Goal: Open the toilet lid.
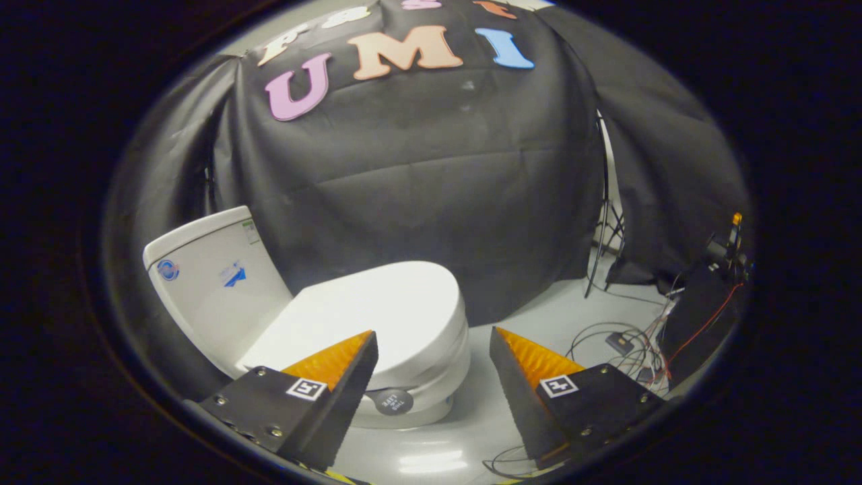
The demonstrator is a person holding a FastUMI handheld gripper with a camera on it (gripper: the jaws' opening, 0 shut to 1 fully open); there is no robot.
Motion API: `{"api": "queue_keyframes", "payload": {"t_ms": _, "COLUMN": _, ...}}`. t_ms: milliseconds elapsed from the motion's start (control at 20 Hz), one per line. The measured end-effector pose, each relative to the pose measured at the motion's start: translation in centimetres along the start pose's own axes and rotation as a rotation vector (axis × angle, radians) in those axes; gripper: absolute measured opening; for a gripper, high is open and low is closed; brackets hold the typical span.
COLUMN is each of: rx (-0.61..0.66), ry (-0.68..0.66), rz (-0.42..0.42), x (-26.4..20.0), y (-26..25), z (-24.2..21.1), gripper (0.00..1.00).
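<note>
A white toilet stands ahead and to the left of my fingers. Its lid (377, 303) lies flat and closed over the bowl, and the tank (209, 283) rises behind it. My gripper (431, 340) is open, with nothing between the fingers. The left fingertip (360, 347) overlaps the lid's front part in the view, and whether it touches I cannot tell. The right fingertip (508, 343) hangs over the floor to the right of the bowl. A round dark tag (394, 402) sits on the bowl's front below the seat.
The black cloth wall (431, 188) hangs close behind the toilet. A stand (603, 222) leans at the right. Loose cables and a small box (630, 347) lie on the pale floor (532, 316) to the right, beside a dark device (704, 310).
</note>
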State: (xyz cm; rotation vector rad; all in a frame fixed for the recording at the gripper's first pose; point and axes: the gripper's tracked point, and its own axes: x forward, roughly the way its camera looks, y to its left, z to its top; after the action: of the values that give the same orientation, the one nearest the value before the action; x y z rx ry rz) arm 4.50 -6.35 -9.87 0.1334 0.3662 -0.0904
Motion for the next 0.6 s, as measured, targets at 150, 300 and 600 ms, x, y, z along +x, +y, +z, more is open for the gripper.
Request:
{"api": "queue_keyframes", "payload": {"t_ms": 150, "rx": 0.046, "ry": 0.037, "rz": -0.002, "x": 0.4, "y": -0.6, "z": -1.2, "gripper": 0.99}}
{"api": "queue_keyframes", "payload": {"t_ms": 300, "rx": 0.116, "ry": 0.073, "rz": -0.017, "x": 1.0, "y": -1.5, "z": -2.2, "gripper": 0.98}}
{"api": "queue_keyframes", "payload": {"t_ms": 600, "rx": 0.291, "ry": 0.162, "rz": -0.034, "x": 2.7, "y": -3.0, "z": -5.4, "gripper": 0.97}}
